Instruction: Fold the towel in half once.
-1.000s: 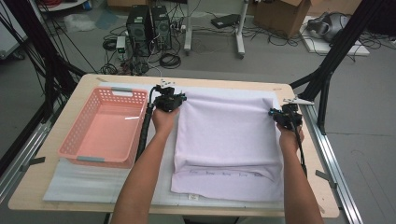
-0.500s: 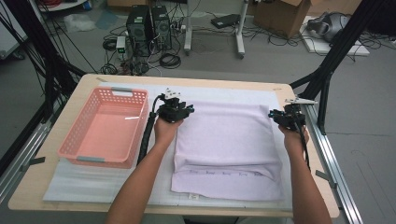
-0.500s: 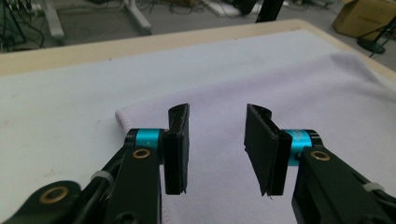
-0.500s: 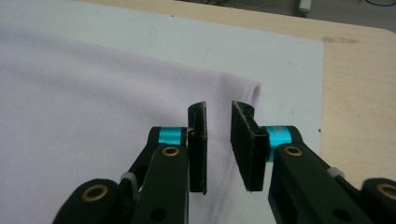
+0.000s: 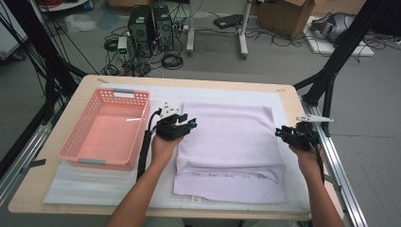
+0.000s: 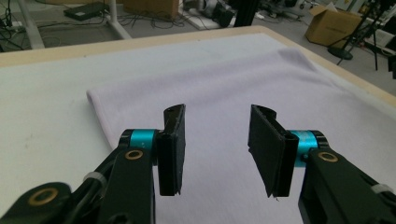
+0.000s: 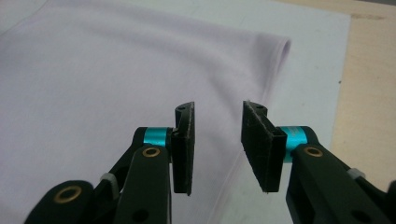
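Observation:
A folded lilac cloth lies flat on the white mat, its fold at the far side and a printed hem toward the person. My left gripper hovers at the cloth's left edge. In the left gripper view its jaws stand open over the cloth, nothing between them. My right gripper is at the cloth's right edge, with its jaws open above the cloth's border and nothing between them. Both pairs of jaws have just been opening.
An empty pink plastic basket stands on the mat to the left of the cloth. A metal rail runs along the table's right edge. Computer towers, cables and boxes sit on the floor beyond the table.
Both grippers were shut on the cloth's far corners. They have let go, opened, and drawn back toward the person along the cloth's sides. The cloth now lies flat.

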`<state>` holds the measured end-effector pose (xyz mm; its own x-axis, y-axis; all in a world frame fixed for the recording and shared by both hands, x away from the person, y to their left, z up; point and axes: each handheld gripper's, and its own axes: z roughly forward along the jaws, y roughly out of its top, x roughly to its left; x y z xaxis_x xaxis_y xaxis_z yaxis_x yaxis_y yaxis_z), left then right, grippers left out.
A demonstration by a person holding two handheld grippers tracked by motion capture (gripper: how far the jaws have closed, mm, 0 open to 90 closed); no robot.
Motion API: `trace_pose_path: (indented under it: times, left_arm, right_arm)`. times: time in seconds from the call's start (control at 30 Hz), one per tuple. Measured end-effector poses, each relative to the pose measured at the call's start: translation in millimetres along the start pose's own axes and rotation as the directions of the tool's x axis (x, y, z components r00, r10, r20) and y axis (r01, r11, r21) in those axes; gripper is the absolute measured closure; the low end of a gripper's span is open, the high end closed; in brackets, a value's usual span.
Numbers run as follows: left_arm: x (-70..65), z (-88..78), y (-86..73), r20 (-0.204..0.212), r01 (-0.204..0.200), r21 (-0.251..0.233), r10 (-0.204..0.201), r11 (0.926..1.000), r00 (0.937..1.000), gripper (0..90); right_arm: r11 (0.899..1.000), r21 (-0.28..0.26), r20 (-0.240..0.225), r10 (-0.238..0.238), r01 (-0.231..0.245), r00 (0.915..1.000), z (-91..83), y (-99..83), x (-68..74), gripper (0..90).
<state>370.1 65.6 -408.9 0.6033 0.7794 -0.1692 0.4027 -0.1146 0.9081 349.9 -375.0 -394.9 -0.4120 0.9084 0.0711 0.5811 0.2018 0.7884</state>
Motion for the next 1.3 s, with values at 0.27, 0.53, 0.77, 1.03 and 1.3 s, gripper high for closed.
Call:
trace_pose_path:
  times: [0.27,0.53,0.77,1.03,1.3]
  left_arm:
    - [-8.8,-32.4,-30.0,0.01,0.042,-0.03,-0.042,0.9987,0.9991,50.8]
    - [-16.6,-65.0,-51.0,0.022,0.059,-0.043,-0.058,0.9973,0.9981,48.5]
    - [-27.0,-92.6,-65.5,0.036,0.015,-0.043,-0.013,0.999,0.9993,48.9]
    - [-34.0,-103.8,-85.3,0.076,0.053,-0.007,-0.052,0.9986,0.9958,51.6]
    - [-45.8,-99.5,-91.4,0.094,0.068,0.089,-0.077,0.9937,0.9926,56.9]
  right_arm:
    - [1.0,-0.011,-0.01,0.007,-0.007,0.9999,-21.7,-34.2,14.5,59.3]
    - [0.997,-0.056,-0.029,0.044,-0.045,0.9986,-48.5,-68.8,22.7,57.6]
    - [0.996,-0.083,-0.027,0.027,-0.029,0.9993,-73.9,-90.9,35.4,57.8]
    - [0.996,-0.083,-0.034,0.017,-0.02,0.9993,-85.8,-104.2,45.4,64.0]
    - [0.997,-0.041,-0.122,-0.068,0.064,0.9902,-84.6,-108.9,65.8,68.5]
